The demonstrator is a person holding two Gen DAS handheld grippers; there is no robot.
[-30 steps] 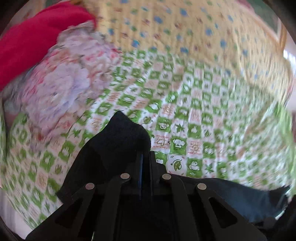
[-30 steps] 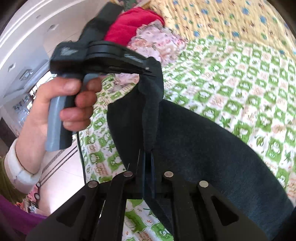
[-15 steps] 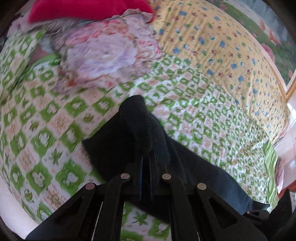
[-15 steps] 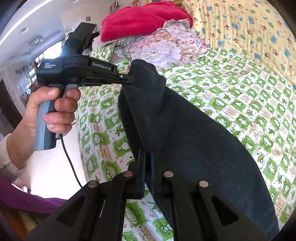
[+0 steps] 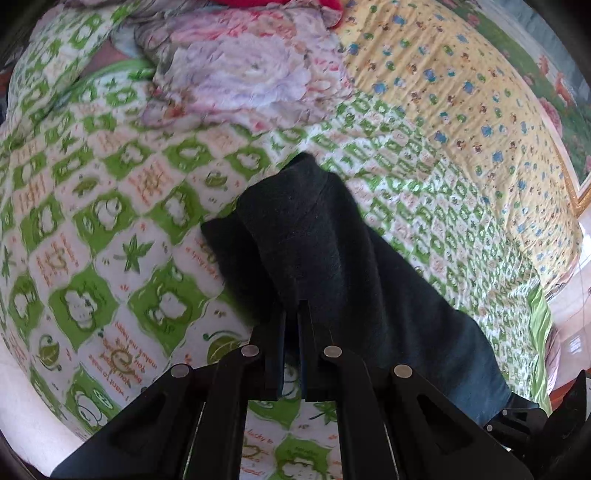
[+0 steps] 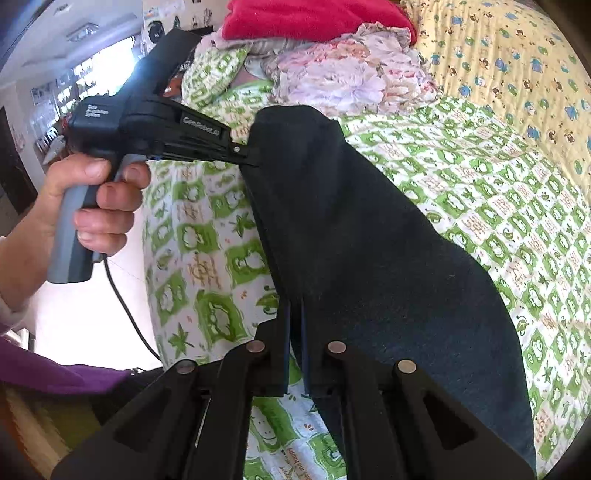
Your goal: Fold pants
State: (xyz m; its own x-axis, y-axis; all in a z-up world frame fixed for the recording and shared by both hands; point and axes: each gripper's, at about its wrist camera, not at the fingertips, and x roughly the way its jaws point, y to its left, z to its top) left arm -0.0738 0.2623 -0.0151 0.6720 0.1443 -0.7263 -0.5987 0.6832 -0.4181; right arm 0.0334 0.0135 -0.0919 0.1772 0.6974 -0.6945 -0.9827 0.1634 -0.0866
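The dark navy pants [image 5: 332, 258] hang stretched above a bed with a green-and-white checked sheet [image 5: 110, 229]. My left gripper [image 5: 291, 314] is shut on one edge of the pants. It shows in the right wrist view [image 6: 247, 153], held by a hand, pinching the upper corner of the pants [image 6: 369, 240]. My right gripper [image 6: 294, 314] is shut on the lower edge of the same cloth. The pants drape from both grippers down onto the sheet [image 6: 498, 177] to the right.
A crumpled floral cloth [image 5: 240, 70] and a red blanket [image 6: 314, 18] are piled at the head of the bed. A yellow patterned quilt [image 5: 461, 81] lies along the far side. The bed's edge and white floor [image 6: 85, 314] are at the left.
Both grippers have lifted and swung the held pants edge; the left gripper rose and tilted down toward the sheet. The pants hang more spread out and taut between the grippers.
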